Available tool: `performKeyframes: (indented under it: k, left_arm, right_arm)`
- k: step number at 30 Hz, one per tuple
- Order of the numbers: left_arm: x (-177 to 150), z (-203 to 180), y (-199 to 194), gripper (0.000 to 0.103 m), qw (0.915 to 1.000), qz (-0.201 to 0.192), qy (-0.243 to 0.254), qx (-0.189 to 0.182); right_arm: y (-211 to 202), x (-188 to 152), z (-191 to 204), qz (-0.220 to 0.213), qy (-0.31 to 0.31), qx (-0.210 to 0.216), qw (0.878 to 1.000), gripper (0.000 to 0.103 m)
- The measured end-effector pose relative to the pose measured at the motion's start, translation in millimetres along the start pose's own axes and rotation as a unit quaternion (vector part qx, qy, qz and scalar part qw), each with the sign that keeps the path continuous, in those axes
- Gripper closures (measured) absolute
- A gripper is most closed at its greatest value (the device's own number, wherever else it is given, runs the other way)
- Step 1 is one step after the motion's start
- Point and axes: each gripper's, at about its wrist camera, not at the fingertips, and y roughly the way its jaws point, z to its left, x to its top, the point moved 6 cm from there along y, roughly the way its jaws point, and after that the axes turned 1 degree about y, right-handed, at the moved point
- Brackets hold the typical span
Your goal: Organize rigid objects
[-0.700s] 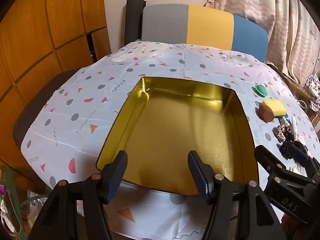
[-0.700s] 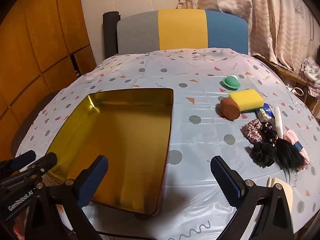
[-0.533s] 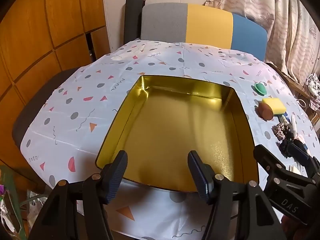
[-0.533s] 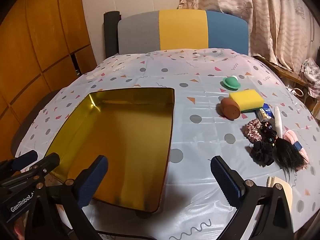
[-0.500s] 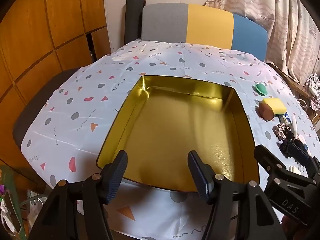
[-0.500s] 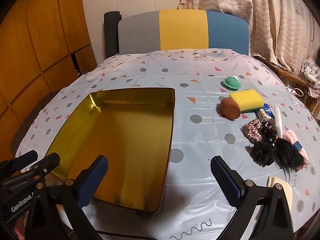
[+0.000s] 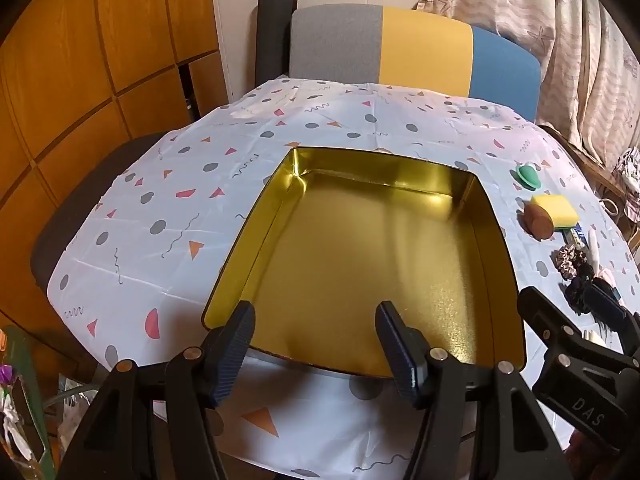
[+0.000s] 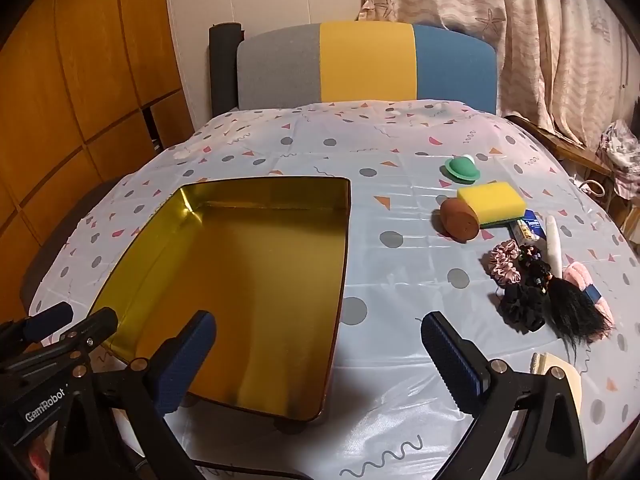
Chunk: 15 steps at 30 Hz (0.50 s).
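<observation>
An empty gold tin tray [image 7: 472, 196] [image 8: 346, 216] lies on the patterned tablecloth. My left gripper [image 7: 316, 346] hovers open over the tray's near edge with nothing between its fingers. My right gripper [image 8: 320, 354] stands wide open above the tray's near right corner, also holding nothing. To the right lie a green round object [image 8: 462, 168] [image 7: 529, 177], a yellow sponge [image 8: 491, 199] [image 7: 555, 207] and a brown egg-shaped object [image 8: 460, 219] [image 7: 539, 221]. Nearer are a white stick [image 8: 553, 245], a pink scrunchie [image 8: 505, 266], black scrunchies [image 8: 522, 306] and a black hair tuft [image 8: 574, 316].
A grey, yellow and blue chair back [image 8: 366, 66] stands behind the table. Wooden panels [image 7: 80, 60] fill the left side and a curtain [image 8: 520, 20] hangs at the right. A small blue box [image 8: 530, 229] sits by the sponge and a beige item [image 8: 558, 370] near the front edge.
</observation>
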Motion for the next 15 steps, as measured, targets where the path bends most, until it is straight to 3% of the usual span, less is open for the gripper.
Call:
performKeyframes:
  k: [15]
  left_arm:
    - [-4.2, -1.5, -2.8, 0.040, 1.0000, 0.002, 0.002, -0.003]
  right_arm:
    - [-5.2, -1.1, -4.3, -0.009, 0.005, -0.003, 1.000, 0.000]
